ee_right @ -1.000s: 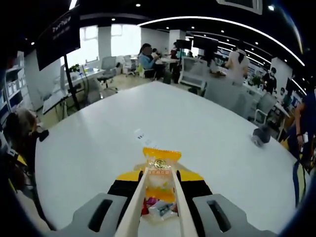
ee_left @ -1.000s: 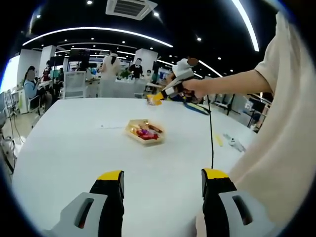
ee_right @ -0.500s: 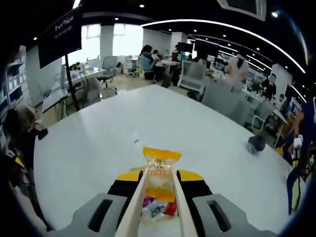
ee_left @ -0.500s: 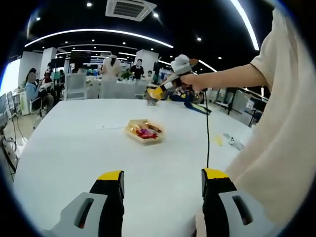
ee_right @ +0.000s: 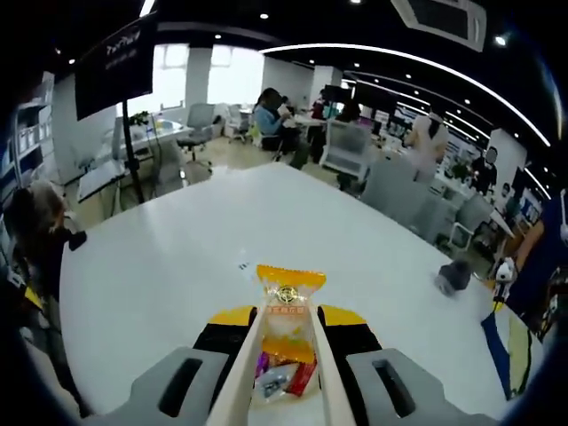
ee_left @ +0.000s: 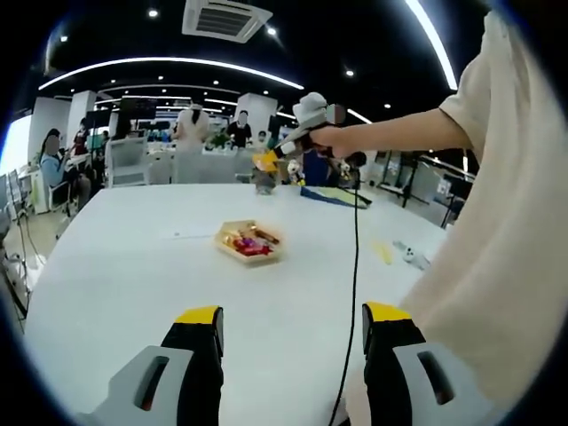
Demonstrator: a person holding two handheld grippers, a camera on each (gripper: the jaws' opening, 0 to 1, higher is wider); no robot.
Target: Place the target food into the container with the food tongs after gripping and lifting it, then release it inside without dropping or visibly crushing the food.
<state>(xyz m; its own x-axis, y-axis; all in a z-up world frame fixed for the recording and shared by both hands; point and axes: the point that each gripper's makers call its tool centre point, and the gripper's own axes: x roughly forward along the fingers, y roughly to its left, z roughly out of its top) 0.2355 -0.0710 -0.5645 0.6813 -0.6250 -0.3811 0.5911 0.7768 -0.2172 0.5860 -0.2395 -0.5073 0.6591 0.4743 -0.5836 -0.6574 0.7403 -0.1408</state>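
In the right gripper view, we held the right gripper (ee_right: 286, 330) closed on the food tongs (ee_right: 253, 368), which pinched a wrapped snack (ee_right: 288, 306) at lower centre. Our left gripper (ee_left: 291, 330) stood wide open and empty; the container (ee_left: 249, 242) sat mid-frame on the white table (ee_left: 124, 266).

The left gripper (ee_left: 291, 342) has two black jaws capped with yellow tips, each rising from a pale grey housing cut with a dark oval slot. The right gripper (ee_right: 286, 342) is built the same, black jaws with yellow tips on grey slotted housings, and seen from the left gripper view its body looks white or light grey with a thin black cable (ee_left: 353, 266) hanging from it. The person wears a loose cream short sleeve (ee_left: 479, 98) top.
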